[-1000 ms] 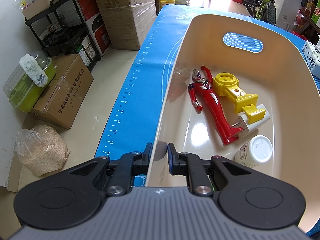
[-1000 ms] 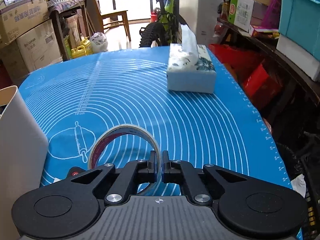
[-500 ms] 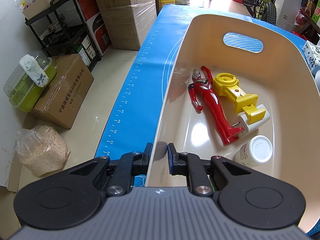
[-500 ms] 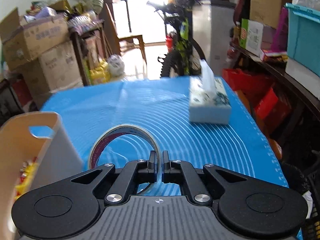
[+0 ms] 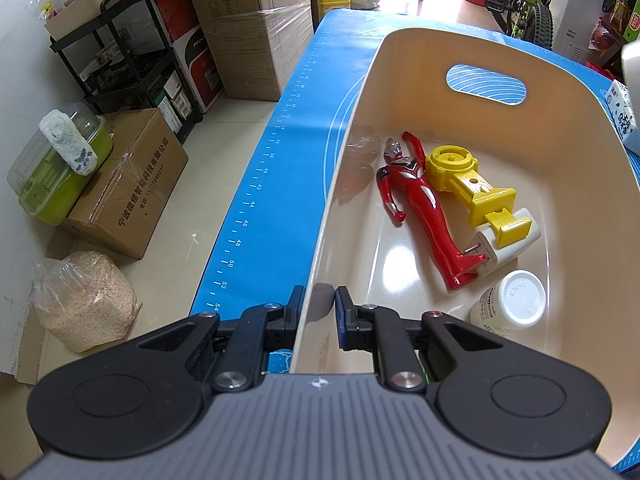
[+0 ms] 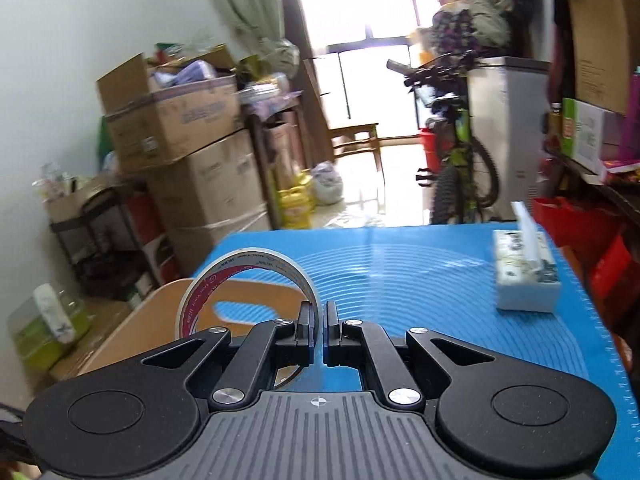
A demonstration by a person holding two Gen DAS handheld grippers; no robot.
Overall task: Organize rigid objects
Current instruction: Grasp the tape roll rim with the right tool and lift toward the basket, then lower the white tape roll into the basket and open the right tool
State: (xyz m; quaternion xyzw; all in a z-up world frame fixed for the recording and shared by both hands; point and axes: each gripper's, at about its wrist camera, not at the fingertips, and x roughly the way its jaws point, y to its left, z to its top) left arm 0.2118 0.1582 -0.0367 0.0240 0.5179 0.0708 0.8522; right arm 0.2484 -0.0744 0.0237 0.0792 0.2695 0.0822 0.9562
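Note:
My left gripper (image 5: 318,300) is shut on the near left rim of the cream bin (image 5: 560,120), one finger outside and one inside. In the bin lie a red figure (image 5: 420,200), a yellow toy (image 5: 468,184), a white tube (image 5: 508,240) and a white bottle (image 5: 512,300). My right gripper (image 6: 320,320) is shut on the wall of a clear tape roll (image 6: 240,276) and holds it in the air over the blue mat, just right of the bin (image 6: 152,320).
A tissue box (image 6: 524,276) stands on the blue mat (image 6: 400,272) at the right; it also shows in the left wrist view (image 5: 624,116). Cardboard boxes (image 5: 128,184), a sack (image 5: 84,300) and a black rack (image 5: 132,68) stand on the floor left of the table.
My right gripper has risen and swung left with the tape roll, from low over the mat to the height of the bin's rim. The left gripper has not moved.

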